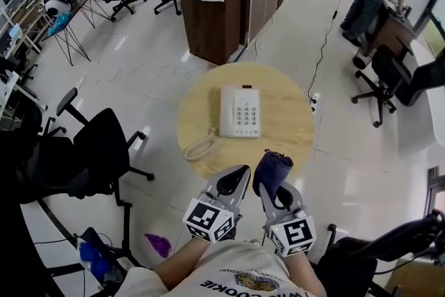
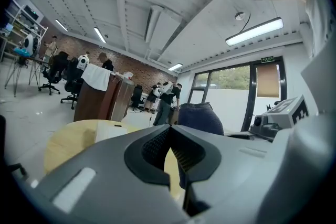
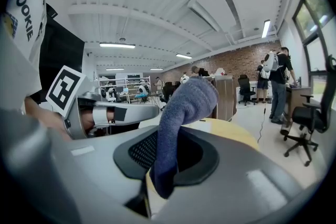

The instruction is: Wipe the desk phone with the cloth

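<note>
Item: left gripper (image 1: 240, 176)
- Pose: held low and close to the person's body at the near edge of the round table (image 1: 295, 123), pointing forward and a little to the right; marker cube nearest the torso
- Claw: jaws clenched tip to tip, nothing between them

Item: right gripper (image 1: 278, 188)
- Pose: just beside the left gripper and level with it, pointing forward toward the phone (image 1: 240, 111)
- Claw: jaws clamped on the dark blue cloth (image 1: 272, 170), a folded wad that stands up out of the jaws and bulges above them

Item: phone
- Place: white, lying flat near the middle of the table, keypad on its right half, handset on the left half
- Relation: ahead of both grippers and apart from them, with bare tabletop between; the cloth does not touch it
- Cord (image 1: 200, 146): coiled, lying from the phone's near left corner out to the table's left rim

Item: room for moving
- Tabletop bare apart from the phone and cord
- Shiny floor open on all sides of the table
- Black chair (image 1: 97, 149) near the left rim
- Wooden cabinet (image 1: 222, 10) beyond the far rim
- Power strip (image 1: 314, 102) on the floor by the right rim
</note>
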`<state>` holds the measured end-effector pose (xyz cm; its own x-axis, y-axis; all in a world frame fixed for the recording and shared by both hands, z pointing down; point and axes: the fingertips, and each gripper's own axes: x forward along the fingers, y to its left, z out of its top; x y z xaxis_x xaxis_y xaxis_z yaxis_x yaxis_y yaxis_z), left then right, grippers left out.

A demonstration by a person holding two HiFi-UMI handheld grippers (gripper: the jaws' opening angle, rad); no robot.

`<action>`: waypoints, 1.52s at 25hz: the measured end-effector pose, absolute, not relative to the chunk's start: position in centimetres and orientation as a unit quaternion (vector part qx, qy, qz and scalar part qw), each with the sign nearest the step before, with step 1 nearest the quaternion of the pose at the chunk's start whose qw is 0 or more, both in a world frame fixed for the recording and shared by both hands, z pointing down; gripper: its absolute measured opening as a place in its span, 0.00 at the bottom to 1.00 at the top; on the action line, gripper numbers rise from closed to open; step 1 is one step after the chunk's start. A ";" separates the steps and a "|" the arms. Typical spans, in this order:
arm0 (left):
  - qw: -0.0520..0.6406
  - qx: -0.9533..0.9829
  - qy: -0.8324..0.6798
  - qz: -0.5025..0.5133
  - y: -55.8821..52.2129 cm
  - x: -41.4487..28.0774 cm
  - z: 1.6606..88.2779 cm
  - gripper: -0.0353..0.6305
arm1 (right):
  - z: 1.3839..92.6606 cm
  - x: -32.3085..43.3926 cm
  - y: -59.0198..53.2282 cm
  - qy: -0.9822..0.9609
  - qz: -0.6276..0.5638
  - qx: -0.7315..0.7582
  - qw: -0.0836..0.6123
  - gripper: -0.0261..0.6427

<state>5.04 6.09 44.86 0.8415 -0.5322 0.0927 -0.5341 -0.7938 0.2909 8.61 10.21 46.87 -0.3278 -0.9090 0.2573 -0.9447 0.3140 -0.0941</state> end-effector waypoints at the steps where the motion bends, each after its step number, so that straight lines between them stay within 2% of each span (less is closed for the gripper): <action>1: 0.156 0.948 -0.279 0.004 5.3 4.9 45.0 0.04 | 46.9 8.6 9.3 -0.805 0.114 0.577 0.079 0.14; 20: 0.169 0.951 -0.257 0.019 -4.3 3.8 47.0 0.04 | 47.1 5.7 -2.0 -0.806 0.100 0.577 0.090 0.14; 38: 0.186 0.924 -0.333 0.026 -8.6 5.1 49.0 0.04 | 50.8 9.7 -13.4 -0.826 0.111 0.543 0.103 0.14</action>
